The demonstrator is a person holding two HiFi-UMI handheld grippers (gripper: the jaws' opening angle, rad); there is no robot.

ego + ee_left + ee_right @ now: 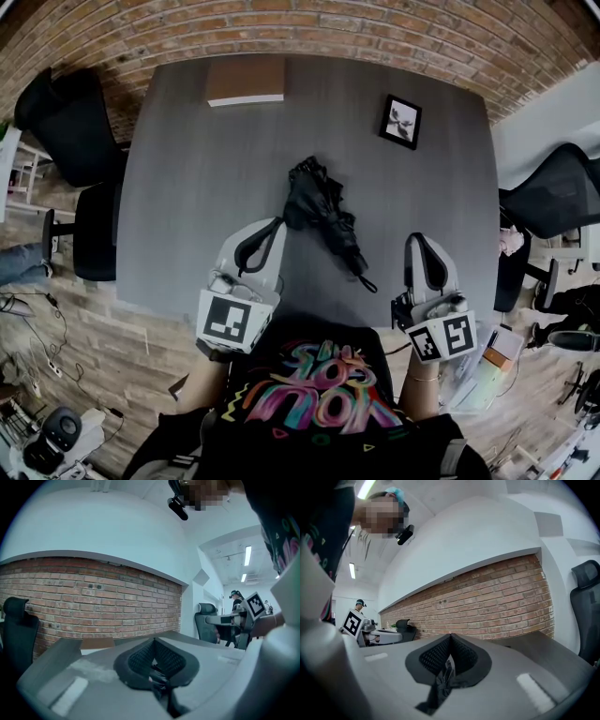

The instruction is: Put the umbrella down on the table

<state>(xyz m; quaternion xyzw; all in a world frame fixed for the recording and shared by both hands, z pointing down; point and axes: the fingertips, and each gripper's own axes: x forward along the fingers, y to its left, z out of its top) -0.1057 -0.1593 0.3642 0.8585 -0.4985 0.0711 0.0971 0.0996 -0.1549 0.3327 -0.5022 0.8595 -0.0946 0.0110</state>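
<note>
"Two grippers on the list. Condition of each?"
"Item one, left gripper (276, 224): jaws together, pads meeting at the tip, no hold on anything in the left gripper view. Item two, right gripper (418, 240): jaws likewise fully together, holding nothing."
"One umbrella (323, 220), black, folded. Location?"
"Lying flat on the grey table (187, 206), about the middle. In the head view its long axis runs from 11 o'clock to 5 o'clock, with the bunched fabric at the far end and the thin end with a small loop nearest the person. It sits between the two grippers."
"Relative to item one?"
"Bunched fabric at 2 o'clock of the left tip, just beside it. Whether they touch cannot be told."
"Relative to item two?"
"Body at 9 o'clock of the right tip, apart from it. Loop end at 8 o'clock, near but clear."
"Other stock?"
"One framed picture (401, 121) on the table at 1 o'clock of the umbrella, well apart. One brown board (246, 80) at 11 o'clock, against the far edge. One black chair (66, 127) at the table's 9 o'clock and one dark chair (553, 192) at its 3 o'clock."
</note>
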